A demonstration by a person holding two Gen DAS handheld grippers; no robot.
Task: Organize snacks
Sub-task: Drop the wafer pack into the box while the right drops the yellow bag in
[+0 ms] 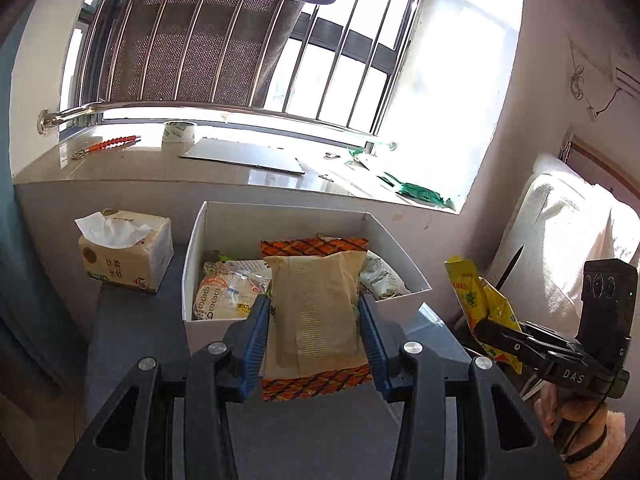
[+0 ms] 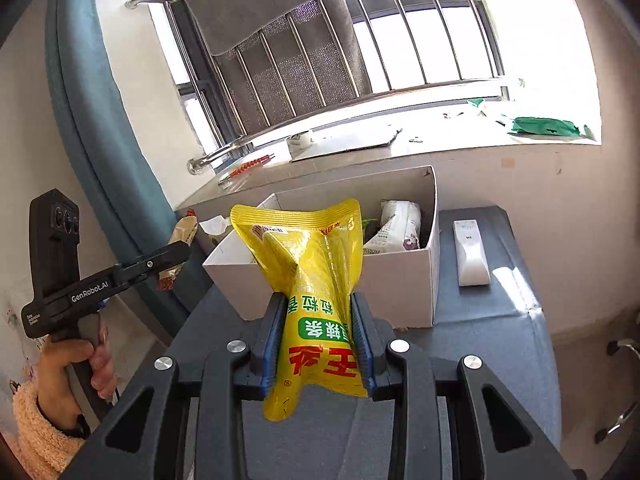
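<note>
My left gripper (image 1: 314, 312) is shut on a tan snack bag with orange patterned ends (image 1: 316, 300), held at the near wall of the white open box (image 1: 200, 240). The box holds a clear bread pack (image 1: 228, 292) and a white-green pack (image 1: 380, 276). My right gripper (image 2: 316, 312) is shut on a yellow snack bag (image 2: 316, 264), held in front of the same box (image 2: 400, 280). The right gripper and its yellow bag also show in the left wrist view (image 1: 480, 300). The left gripper with its tan bag shows in the right wrist view (image 2: 176, 256).
The box stands on a dark grey table (image 1: 132, 320) below a window sill (image 1: 120, 164). A tissue pack (image 1: 126, 254) sits left of the box. A white remote (image 2: 472, 256) lies right of the box. A blue curtain (image 2: 88, 120) hangs left; white bedding (image 1: 560, 240) is at the right.
</note>
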